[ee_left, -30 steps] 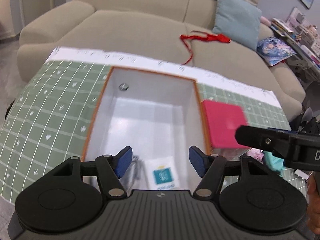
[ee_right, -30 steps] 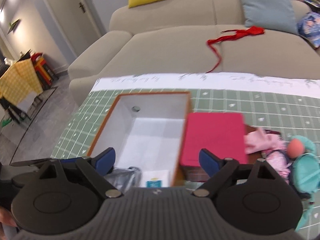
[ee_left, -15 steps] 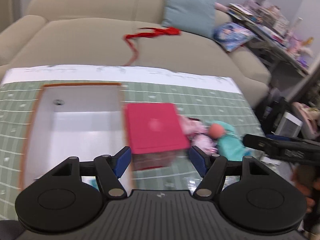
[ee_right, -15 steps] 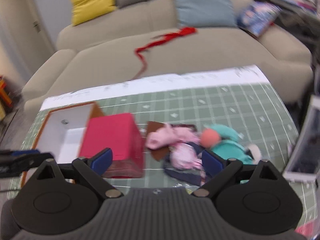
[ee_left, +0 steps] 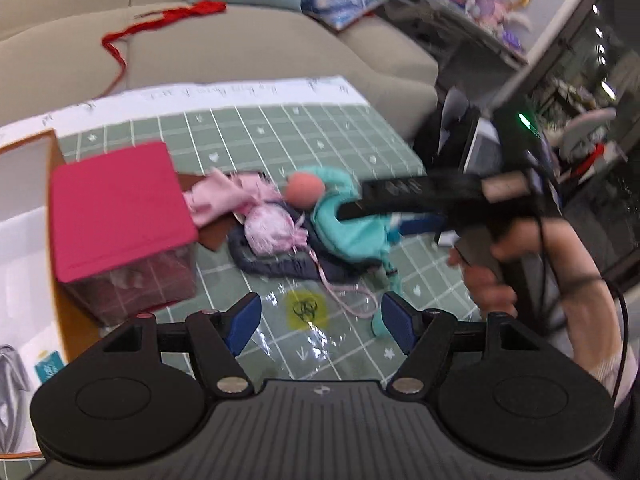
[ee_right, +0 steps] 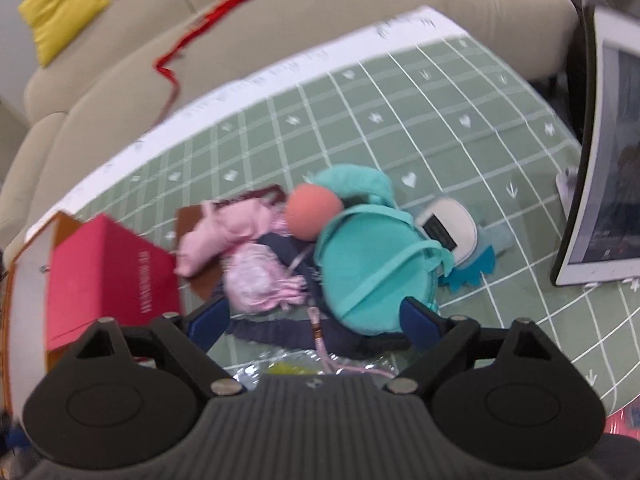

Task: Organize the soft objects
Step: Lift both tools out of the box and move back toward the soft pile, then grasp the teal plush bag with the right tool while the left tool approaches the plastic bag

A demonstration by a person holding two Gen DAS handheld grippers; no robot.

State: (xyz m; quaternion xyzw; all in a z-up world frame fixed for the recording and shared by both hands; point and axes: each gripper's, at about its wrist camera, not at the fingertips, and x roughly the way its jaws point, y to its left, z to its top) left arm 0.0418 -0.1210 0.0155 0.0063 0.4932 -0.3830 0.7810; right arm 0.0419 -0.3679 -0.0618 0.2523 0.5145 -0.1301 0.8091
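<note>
A pile of soft things lies on the green checked cloth [ee_right: 460, 128]: a teal plush bag [ee_right: 372, 272] with an orange ball [ee_right: 314, 216], a pink drawstring pouch [ee_right: 258, 276], pink cloth [ee_right: 224, 232] and dark blue fabric [ee_right: 280, 330]. My right gripper [ee_right: 316, 322] is open just above the pile, its jaws either side of the pouch and bag. My left gripper [ee_left: 320, 322] is open and empty over a clear plastic bag [ee_left: 308, 320] with a yellow label. The pile [ee_left: 296, 220] and the right gripper [ee_left: 420, 196] show in the left wrist view.
A pink-lidded box [ee_left: 116, 216] stands left of the pile, beside an open white box with an orange rim [ee_left: 24, 272]. A white screen [ee_right: 608, 160] stands at the right. A beige sofa [ee_left: 248, 48] with a red ribbon [ee_left: 160, 24] lies beyond the table.
Both grippers have swung right, from over the white box to the soft pile. The right gripper has come down close over the teal bag and pink pouch.
</note>
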